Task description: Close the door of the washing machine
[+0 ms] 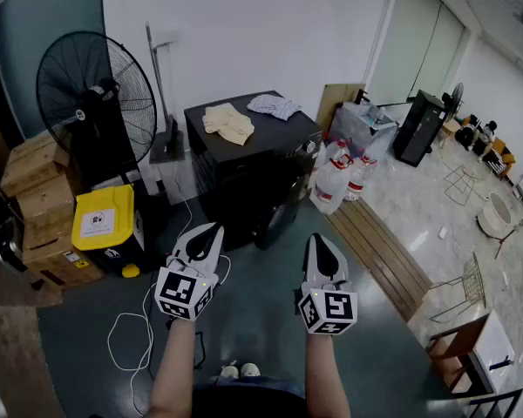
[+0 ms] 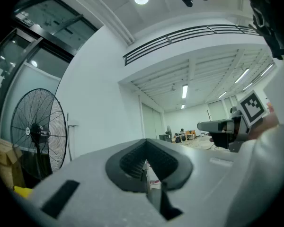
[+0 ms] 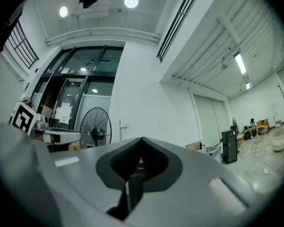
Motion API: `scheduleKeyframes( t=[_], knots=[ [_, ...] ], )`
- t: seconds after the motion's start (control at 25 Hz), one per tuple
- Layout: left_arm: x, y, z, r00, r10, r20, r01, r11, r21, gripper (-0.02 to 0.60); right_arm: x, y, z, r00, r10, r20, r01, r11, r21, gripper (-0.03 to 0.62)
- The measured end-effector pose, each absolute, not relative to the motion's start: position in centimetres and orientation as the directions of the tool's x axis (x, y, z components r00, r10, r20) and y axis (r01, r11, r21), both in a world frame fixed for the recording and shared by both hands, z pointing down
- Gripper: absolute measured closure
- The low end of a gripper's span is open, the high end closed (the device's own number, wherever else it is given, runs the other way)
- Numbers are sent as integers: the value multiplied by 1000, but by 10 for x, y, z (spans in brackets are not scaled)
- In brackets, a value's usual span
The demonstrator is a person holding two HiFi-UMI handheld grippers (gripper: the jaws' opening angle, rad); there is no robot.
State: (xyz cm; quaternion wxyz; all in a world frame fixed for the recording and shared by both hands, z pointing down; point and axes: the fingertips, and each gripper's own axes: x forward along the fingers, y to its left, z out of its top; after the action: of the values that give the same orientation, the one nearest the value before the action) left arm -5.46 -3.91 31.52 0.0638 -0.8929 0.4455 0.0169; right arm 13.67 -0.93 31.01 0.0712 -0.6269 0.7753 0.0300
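So both grippers are just held out level-ish over the floor point(image 1: 270, 320), side by side and well apart, with nothing in either one. The left gripper point(image 1: 214, 228) has its jaws pressed together, only a thin slit showing between the pads in its own view point(image 2: 146, 161). The right gripper point(image 1: 319, 237) is the same deal: jaws together, empty point(image 3: 140, 159). The washer point(image 1: 244, 159) is the black box straight ahead at the far side, against the white wall, well beyond both grippers. There's a dark flap sticking out toward us from its front right that looks like the door point(image 1: 277, 214) hanging open, but it's black on black so I can't swear to it. Two cloths lie on top, a yellowish one point(image 1: 229, 122) and a lighter one point(image 1: 275, 105) to its right. Left of the washer stands a big fan point(image 1: 96, 103), with a yellow-lidded box point(image 1: 105, 220) nearer, just beside some cardboard boxes point(image 1: 39, 190). Water jugs point(image 1: 336, 181) sit just right of the washer, and a white cable point(image 1: 126, 338) loops on the floor near left.
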Motion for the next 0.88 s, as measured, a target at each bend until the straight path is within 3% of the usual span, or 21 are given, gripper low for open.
scheduleKeyframes(
  t=[0.88],
  knots=[
    [-57, -50, 328, 599, -798, -64, -800, -594, -85, 583, 134, -22, 329, -238, -963, -127, -963, 251, -96, 586]
  ],
)
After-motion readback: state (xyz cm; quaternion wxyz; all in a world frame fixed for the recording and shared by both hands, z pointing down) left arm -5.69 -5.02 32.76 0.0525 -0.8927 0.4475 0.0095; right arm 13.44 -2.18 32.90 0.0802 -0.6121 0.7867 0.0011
